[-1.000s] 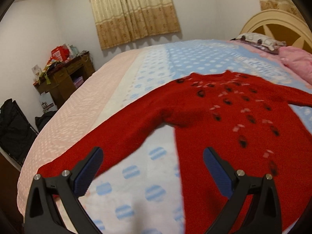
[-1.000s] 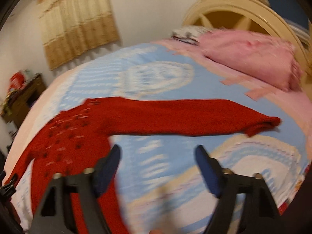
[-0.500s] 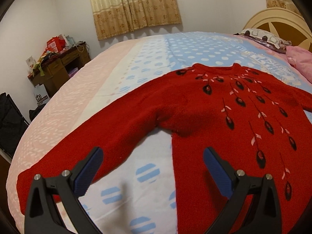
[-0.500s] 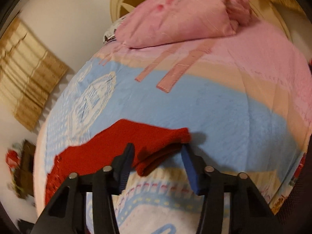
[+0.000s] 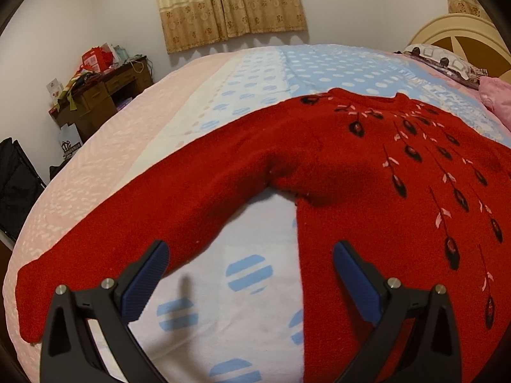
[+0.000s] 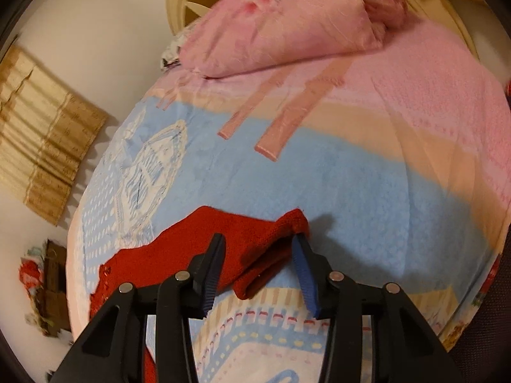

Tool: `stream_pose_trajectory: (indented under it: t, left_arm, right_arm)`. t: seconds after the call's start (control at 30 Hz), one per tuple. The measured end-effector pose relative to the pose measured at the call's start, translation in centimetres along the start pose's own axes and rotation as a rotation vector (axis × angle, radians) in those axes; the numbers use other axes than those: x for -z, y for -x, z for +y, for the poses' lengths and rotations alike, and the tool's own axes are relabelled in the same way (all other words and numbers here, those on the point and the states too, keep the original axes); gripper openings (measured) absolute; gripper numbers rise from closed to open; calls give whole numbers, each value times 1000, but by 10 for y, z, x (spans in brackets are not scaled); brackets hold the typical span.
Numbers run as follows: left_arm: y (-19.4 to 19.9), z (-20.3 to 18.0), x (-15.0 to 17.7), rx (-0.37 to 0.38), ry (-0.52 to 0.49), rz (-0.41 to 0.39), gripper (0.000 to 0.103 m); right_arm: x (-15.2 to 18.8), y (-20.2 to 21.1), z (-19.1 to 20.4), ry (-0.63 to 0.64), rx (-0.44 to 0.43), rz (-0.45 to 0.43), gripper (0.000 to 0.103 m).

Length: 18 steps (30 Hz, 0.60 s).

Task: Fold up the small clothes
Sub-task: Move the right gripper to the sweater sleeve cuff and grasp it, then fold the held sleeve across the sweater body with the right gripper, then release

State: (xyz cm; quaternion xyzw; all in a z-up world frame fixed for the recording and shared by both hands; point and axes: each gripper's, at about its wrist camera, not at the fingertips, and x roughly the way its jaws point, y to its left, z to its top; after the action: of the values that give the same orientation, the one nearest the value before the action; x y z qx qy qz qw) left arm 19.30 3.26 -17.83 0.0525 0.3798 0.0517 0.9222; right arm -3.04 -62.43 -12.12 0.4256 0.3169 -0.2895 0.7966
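Note:
A small red sweater (image 5: 367,172) with dark leaf embroidery lies flat, front up, on the bed, sleeves spread. In the left wrist view my left gripper (image 5: 250,257) is open and empty, above the bedspread between the left sleeve (image 5: 134,226) and the body's side edge. In the right wrist view my right gripper (image 6: 260,250) is open, its jaws on either side of the right sleeve's cuff (image 6: 271,244), which lies between them, not clamped. The rest of the sweater (image 6: 127,265) trails off to the left.
The bedspread (image 5: 262,76) has blue, white and pink bands. A pink pillow (image 6: 287,22) lies at the cream headboard (image 5: 460,35). A cluttered brown desk (image 5: 102,95) and a black bag (image 5: 16,185) stand beyond the bed's left edge, under tan curtains (image 5: 230,3).
My right gripper swung right along the sleeve to its cuff and narrowed around it. My left gripper moved closer and lower toward the left sleeve and armpit, still wide open.

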Motion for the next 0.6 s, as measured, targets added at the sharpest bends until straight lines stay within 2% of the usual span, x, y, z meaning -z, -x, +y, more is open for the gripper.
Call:
stream_pose_trajectory:
  t: [0.2,0.27,0.33,0.37,0.5,0.6]
  left_arm:
    - [-7,6,3,23,43,22,103]
    - [-7,5,4,19,38,19,103]
    - [-5,3,5,15,31,9,103]
    - [-5,3,6,14,30,6,103]
    - [-5,5,9,17,39,-5,103]
    - [-6,5,9,22,47,-9,103]
  right_arm:
    - [3,-2,0,-6,-1,15,45]
    - [-2,-8,-1,-19,16,15,35]
    - [-9,-14,-5,-33,42,3,15]
    - [-13,-17,-8,-44,45,-2,12]
    - [-20,-20,1,-7,51,-18,7]
    - [-20,-10,24,74,41,-64,6]
